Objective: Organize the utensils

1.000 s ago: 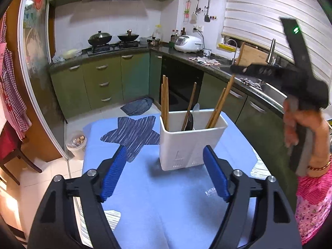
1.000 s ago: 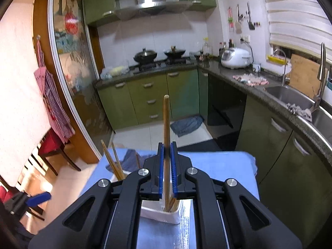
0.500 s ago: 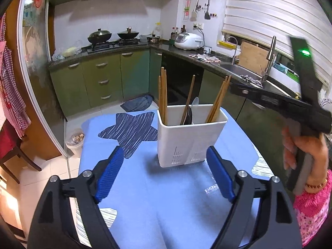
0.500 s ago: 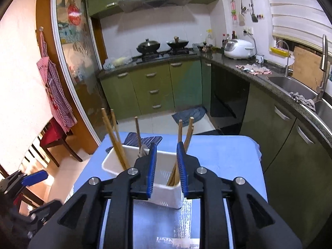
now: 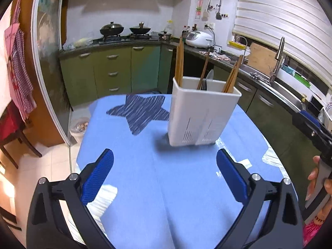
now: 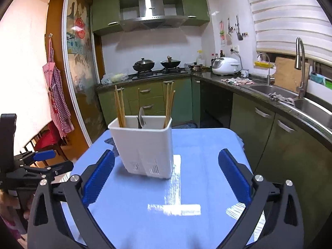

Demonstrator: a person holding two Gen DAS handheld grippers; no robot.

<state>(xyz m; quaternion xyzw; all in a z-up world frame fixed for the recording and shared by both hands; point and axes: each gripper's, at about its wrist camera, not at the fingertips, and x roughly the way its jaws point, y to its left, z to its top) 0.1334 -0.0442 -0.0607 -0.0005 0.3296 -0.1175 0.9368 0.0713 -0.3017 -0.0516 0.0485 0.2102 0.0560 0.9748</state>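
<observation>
A white plastic utensil holder (image 5: 202,116) stands upright on the blue-covered worktop (image 5: 157,186), toward its far half, with slotted drain vents low on the near wall. In the left wrist view a pair of wooden chopsticks (image 5: 178,62) rises from its left corner, a single chopstick (image 5: 204,71) leans up from the middle beside the dark tines of a fork (image 5: 204,84) and a pale spoon (image 5: 210,76), and a second bundle of chopsticks (image 5: 232,76) leans out of the right corner. The right wrist view shows the same holder (image 6: 145,147) from another side, with chopsticks at both ends (image 6: 120,110) (image 6: 169,103) and the cutlery between them.

Just left of the holder on the cloth is a dark blue star patch (image 5: 141,112). Bright striped glare lies on the cloth near the holder's base.

The left claw (image 5: 165,178) hovers above the near part of the worktop with its blue pads spread wide apart and nothing between them, well short of the holder. The right claw (image 6: 166,178) is likewise wide apart and empty, its left pad close beside the holder's lower corner without clearly touching it. Each view catches the other claw at its edge: the right one (image 5: 311,126) at the far right of the left view, the left one (image 6: 31,166) at the far left of the right view.

Beyond the worktop stand green cabinets (image 6: 149,101), two woks on a stove (image 6: 157,64), a white rice cooker (image 6: 225,63) and a sink with a tall faucet (image 6: 300,62).
</observation>
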